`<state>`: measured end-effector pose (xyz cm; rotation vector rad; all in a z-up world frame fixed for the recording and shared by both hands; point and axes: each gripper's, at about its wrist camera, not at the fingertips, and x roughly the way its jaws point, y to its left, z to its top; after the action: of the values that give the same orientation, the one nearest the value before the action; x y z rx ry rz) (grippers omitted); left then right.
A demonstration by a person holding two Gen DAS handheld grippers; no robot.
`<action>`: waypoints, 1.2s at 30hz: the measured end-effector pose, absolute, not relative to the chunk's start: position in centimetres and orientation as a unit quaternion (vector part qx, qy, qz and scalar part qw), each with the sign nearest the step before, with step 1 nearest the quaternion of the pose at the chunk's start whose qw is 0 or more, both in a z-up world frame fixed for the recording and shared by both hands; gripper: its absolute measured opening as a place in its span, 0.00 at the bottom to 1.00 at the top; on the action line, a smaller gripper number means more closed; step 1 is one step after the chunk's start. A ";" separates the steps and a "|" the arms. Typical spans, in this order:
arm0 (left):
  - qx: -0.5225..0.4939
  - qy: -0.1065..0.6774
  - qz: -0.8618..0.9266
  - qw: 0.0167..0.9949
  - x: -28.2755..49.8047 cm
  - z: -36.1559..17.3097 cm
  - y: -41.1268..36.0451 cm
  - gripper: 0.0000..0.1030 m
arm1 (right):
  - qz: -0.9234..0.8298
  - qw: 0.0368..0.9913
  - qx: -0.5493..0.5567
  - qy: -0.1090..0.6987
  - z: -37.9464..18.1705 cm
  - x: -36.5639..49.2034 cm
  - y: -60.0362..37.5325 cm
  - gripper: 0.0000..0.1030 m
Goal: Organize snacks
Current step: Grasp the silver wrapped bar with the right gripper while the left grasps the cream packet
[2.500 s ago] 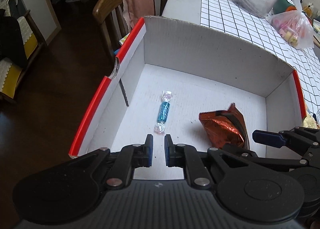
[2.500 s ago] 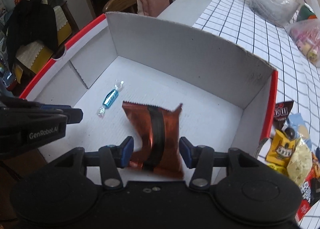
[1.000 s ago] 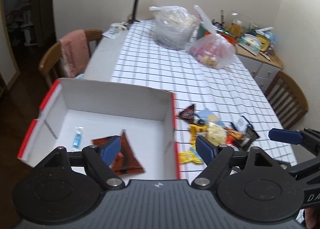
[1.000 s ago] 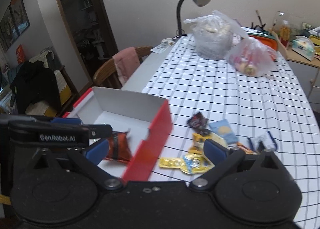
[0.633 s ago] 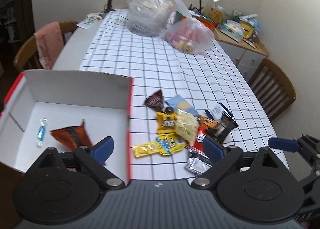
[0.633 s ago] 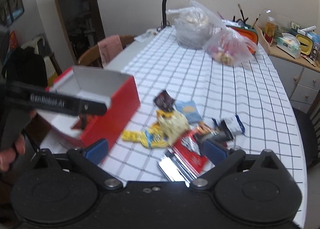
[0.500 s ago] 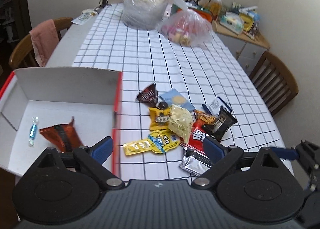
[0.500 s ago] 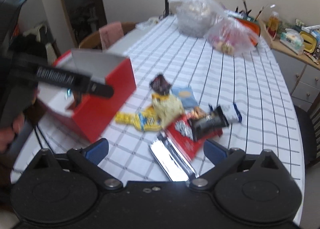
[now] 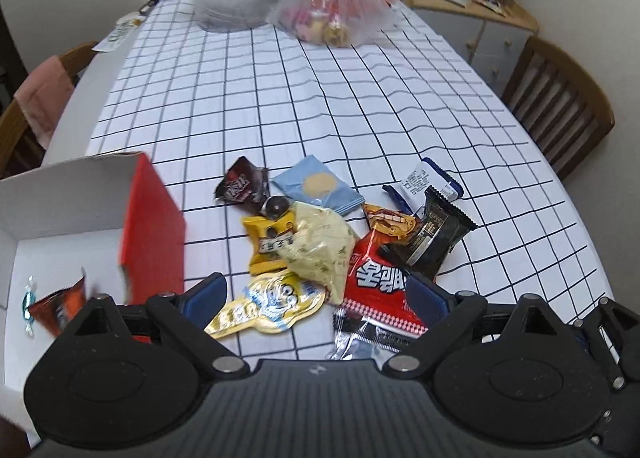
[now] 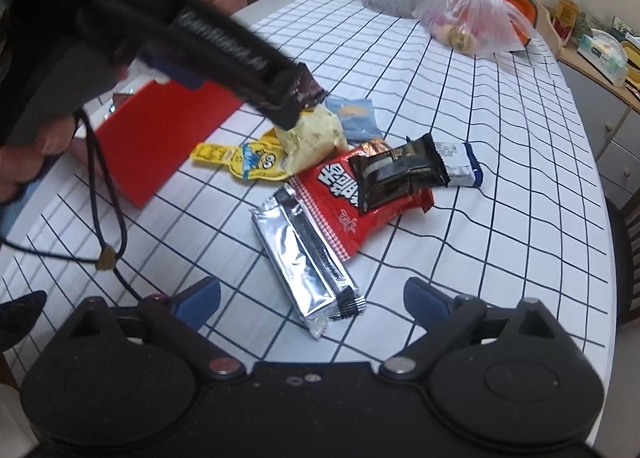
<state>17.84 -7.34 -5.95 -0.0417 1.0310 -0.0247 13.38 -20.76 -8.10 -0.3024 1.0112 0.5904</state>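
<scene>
Left wrist view: left tongs (image 9: 316,294) stand wide, nothing between them, above the snack pile (image 9: 340,242) at frame centre, right of the red box (image 9: 148,226). Right wrist view: right tongs (image 10: 312,298) likewise spread and empty, with the silver packet (image 10: 304,254) just ahead. Light, crinkly, slippery foil, likely; pinch a flat sealed edge.

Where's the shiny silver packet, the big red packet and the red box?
silver packet (image 10: 306,254), right wrist view, middle seam.
red packet (image 10: 348,194), right wrist view, printed front.
red box (image 9: 154,226), left wrist view, outer red wall.
</scene>
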 end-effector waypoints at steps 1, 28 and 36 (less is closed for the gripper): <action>-0.018 0.497 -0.010 0.868 18.3 -6.2 -7.5 0.94 | 0.278 0.820 -0.145 0.478 -8.5 13.6 -20.6 0.95; 0.064 0.562 0.005 0.824 25.1 -12.6 -8.7 0.71 | 0.307 0.784 -0.166 0.513 -11.9 17.6 -17.5 0.65; 0.062 0.563 -0.008 0.824 25.0 -12.5 -8.8 0.56 | 0.312 0.778 -0.175 0.517 -12.1 17.7 -17.0 0.48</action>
<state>25.04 -8.83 -12.49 0.1326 1.1959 -0.0161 17.67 -17.04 -12.06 -0.3786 1.1183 0.6739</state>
